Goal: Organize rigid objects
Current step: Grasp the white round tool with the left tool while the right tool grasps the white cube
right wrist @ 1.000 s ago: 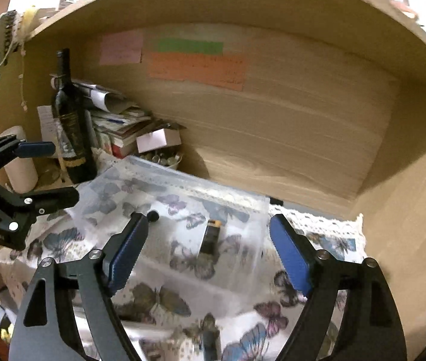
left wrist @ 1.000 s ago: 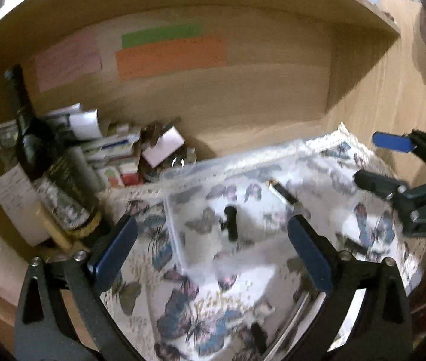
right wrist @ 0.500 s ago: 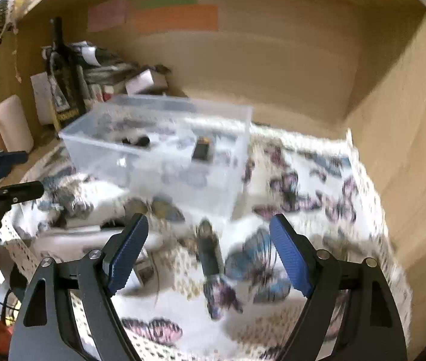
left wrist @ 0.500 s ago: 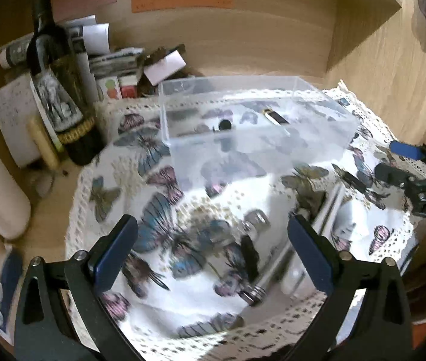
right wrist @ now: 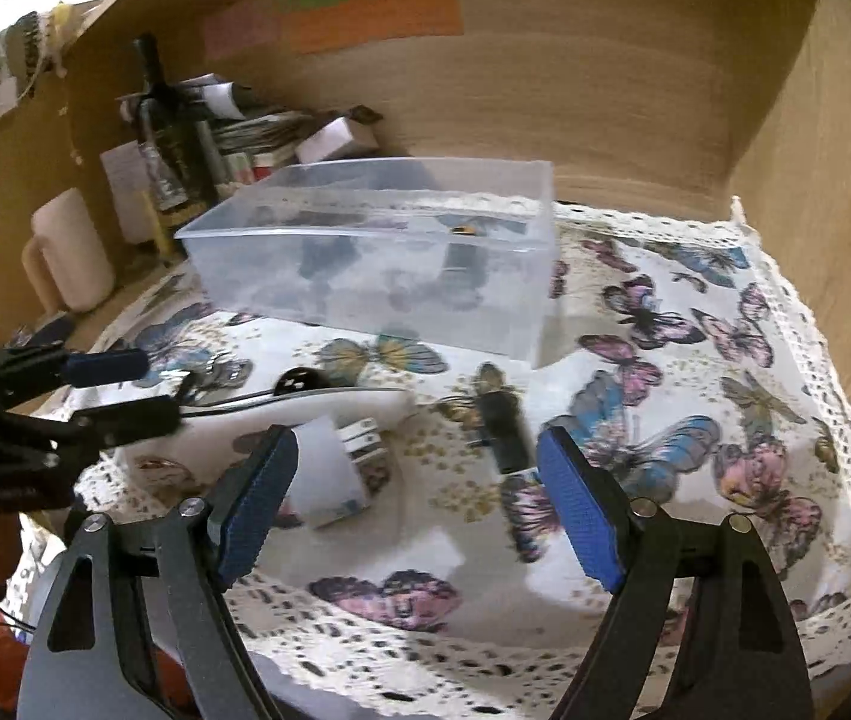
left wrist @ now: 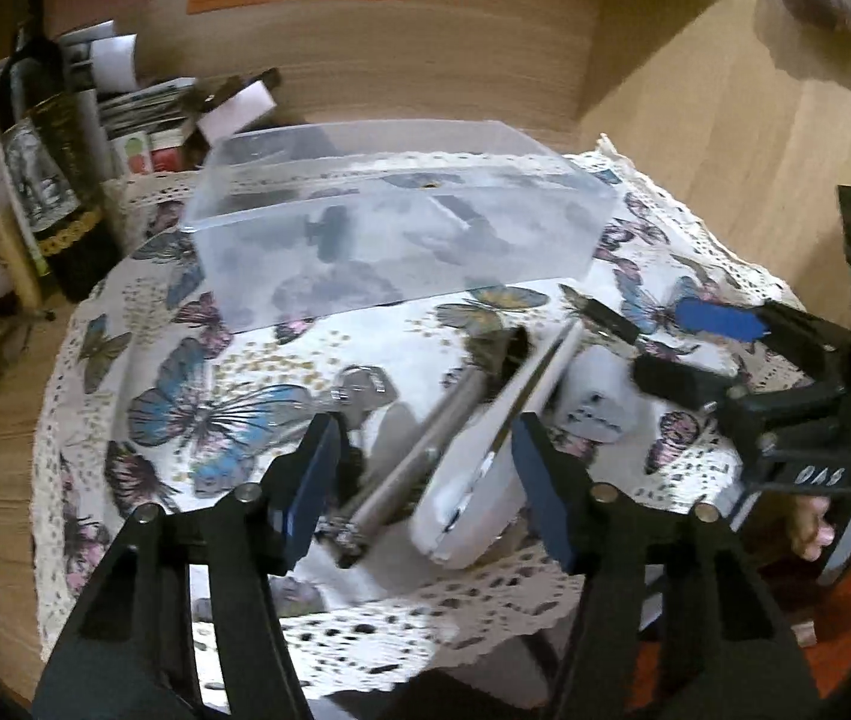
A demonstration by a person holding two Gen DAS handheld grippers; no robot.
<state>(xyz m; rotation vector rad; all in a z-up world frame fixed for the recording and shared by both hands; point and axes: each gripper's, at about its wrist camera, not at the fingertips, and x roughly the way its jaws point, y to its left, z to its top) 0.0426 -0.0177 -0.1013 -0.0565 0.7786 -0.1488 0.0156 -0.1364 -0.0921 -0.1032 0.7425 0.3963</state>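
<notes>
both grippers have pulled back from the clear box (left wrist: 395, 228) over the butterfly cloth (right wrist: 695, 360); left gripper (left wrist: 425, 468) and right gripper (right wrist: 419, 498) gape empty, wooden alcove behind, "das" on the right gripper's body.

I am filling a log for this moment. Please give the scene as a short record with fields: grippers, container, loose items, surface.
left gripper: open, empty, low over the pen and the white case
right gripper: open, empty, above the cloth
box: clear plastic, upright, some small dark items inside
loose items: white charger, black tube, key
surface: butterfly cloth on a wooden desk
</notes>
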